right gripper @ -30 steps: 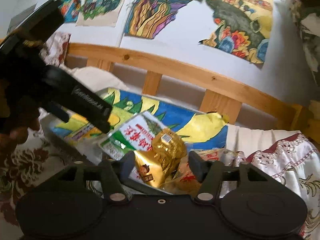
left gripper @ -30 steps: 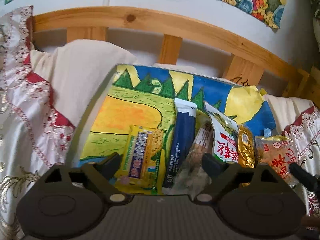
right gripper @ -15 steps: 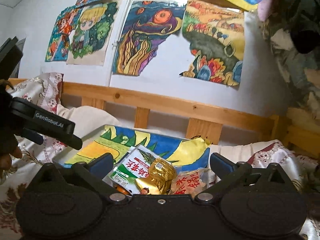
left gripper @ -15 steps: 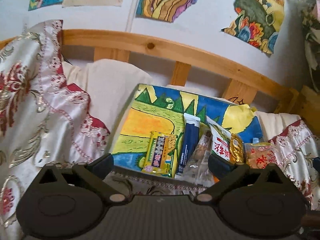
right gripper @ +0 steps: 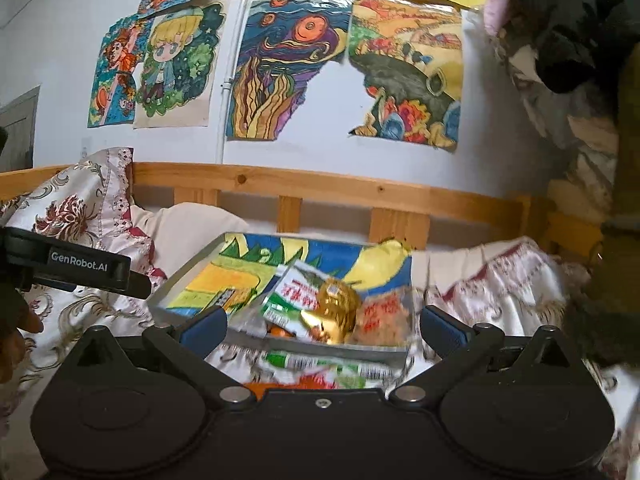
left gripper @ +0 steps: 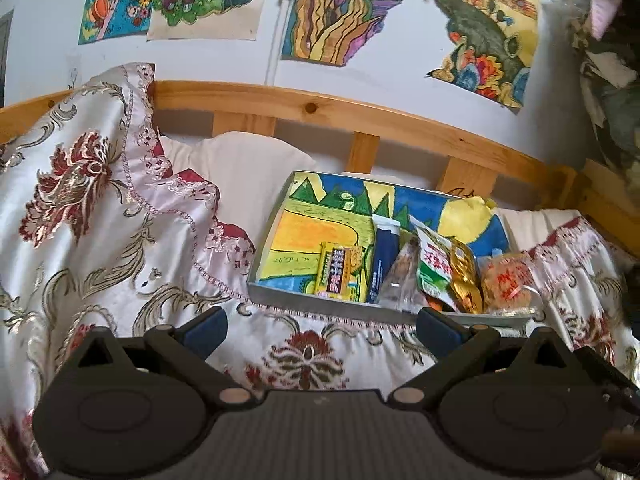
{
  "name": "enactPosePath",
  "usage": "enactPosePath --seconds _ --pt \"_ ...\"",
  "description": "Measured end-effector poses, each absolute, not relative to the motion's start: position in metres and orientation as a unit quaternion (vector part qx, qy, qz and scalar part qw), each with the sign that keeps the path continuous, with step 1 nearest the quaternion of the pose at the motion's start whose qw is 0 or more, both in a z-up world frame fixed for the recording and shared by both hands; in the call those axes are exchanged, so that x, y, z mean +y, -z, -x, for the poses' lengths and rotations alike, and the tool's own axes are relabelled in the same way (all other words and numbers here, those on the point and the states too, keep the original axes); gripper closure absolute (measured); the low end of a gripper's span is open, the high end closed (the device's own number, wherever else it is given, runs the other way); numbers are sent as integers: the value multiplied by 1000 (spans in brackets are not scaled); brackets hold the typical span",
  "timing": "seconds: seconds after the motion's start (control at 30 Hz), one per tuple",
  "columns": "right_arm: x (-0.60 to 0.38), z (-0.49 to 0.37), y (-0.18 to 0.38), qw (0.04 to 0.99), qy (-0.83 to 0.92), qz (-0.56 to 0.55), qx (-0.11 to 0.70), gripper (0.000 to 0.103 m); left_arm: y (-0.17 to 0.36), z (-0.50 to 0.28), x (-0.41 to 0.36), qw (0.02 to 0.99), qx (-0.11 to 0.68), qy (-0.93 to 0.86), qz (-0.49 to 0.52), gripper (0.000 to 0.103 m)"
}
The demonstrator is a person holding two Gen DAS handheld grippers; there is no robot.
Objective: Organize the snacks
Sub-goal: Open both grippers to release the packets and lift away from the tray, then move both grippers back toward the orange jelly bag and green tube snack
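Note:
A shallow tray [left gripper: 320, 303] with a painted landscape bottom lies on the bed. In it lie a yellow cracker pack [left gripper: 338, 268], a dark blue bar [left gripper: 383, 256], a clear packet [left gripper: 400, 280], a green-and-white pack [left gripper: 434, 264], a gold pack [left gripper: 464, 276] and an orange-printed bag [left gripper: 506, 282]. My left gripper [left gripper: 320, 326] is open and empty, held back from the tray's near edge. My right gripper [right gripper: 322, 326] is open and empty, just short of the tray [right gripper: 188, 280]. A green-and-white packet [right gripper: 320, 364] lies outside the tray, below the right gripper.
A floral satin bedspread [left gripper: 100, 220] covers the bed and rises in a fold at the left. A wooden headboard rail [left gripper: 360, 120] runs behind the tray, with a white pillow [left gripper: 240, 168] against it. Paintings hang on the wall [right gripper: 280, 68]. Dark fabric [right gripper: 568, 20] hangs at the right.
Both grippers have pulled back and up from the tray, so the snacks look smaller and farther. The right gripper's fingers have spread wider apart.

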State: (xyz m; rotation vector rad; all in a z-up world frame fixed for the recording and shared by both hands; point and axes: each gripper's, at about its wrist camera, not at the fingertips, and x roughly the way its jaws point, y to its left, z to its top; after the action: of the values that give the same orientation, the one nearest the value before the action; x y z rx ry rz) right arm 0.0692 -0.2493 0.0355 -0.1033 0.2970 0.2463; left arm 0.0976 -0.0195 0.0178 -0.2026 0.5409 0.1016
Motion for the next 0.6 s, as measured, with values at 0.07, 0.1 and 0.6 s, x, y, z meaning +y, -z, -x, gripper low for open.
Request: enactPosePath --seconds 0.07,0.1,0.6 --pt "-250 -60 -36 980 -120 46 153 1 -17 -89 -20 959 263 -45 92 1" --pt "-251 -55 -36 980 -118 43 156 1 -17 -85 -21 960 263 -43 89 1" --pt "-265 -23 -21 970 -70 20 233 1 12 -45 -54 956 285 43 -46 1"
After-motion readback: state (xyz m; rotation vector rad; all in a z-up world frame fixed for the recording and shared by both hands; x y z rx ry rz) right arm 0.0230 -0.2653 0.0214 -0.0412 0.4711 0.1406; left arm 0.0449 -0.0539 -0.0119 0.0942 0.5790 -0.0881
